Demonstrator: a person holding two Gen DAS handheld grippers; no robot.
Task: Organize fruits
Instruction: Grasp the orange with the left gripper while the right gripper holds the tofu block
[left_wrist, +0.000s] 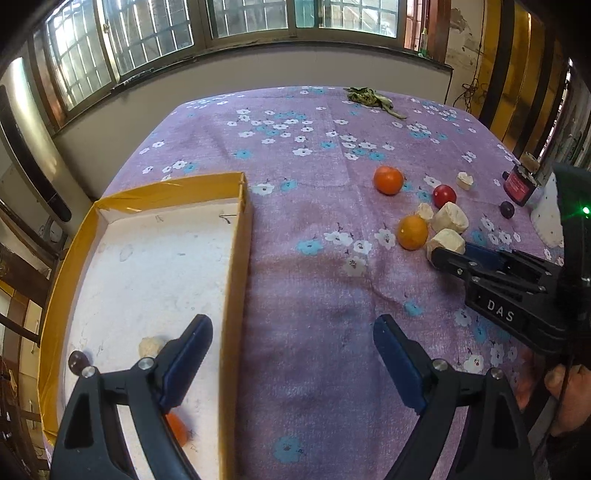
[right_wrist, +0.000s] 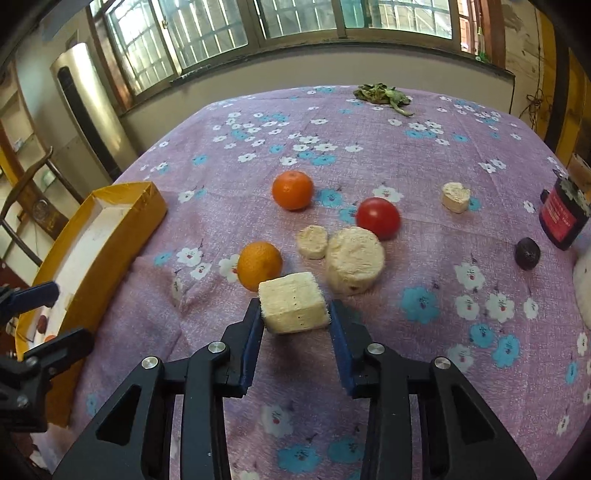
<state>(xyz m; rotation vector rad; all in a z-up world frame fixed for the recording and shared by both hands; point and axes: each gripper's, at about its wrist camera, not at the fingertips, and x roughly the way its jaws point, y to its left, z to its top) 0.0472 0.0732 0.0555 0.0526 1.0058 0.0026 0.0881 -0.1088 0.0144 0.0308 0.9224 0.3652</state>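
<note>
My right gripper (right_wrist: 295, 317) is shut on a cream foam block (right_wrist: 293, 302), held just above the purple floral cloth; it also shows in the left wrist view (left_wrist: 445, 242). Around it lie two oranges (right_wrist: 259, 265) (right_wrist: 293, 189), a red tomato (right_wrist: 378, 217), a large cream round (right_wrist: 354, 260), a small cream round (right_wrist: 313, 242), another cream piece (right_wrist: 456, 196) and a dark plum (right_wrist: 527, 252). My left gripper (left_wrist: 291, 350) is open and empty over the right wall of the yellow box (left_wrist: 236, 258), which holds a cream piece (left_wrist: 150, 346), a dark fruit (left_wrist: 78, 360) and an orange piece (left_wrist: 177, 426).
A red-labelled dark jar (right_wrist: 563, 214) stands at the right table edge beside a white object (right_wrist: 583, 284). Dried green leaves (right_wrist: 382, 94) lie at the far edge. A hand (left_wrist: 569, 391) holds the right gripper's handle.
</note>
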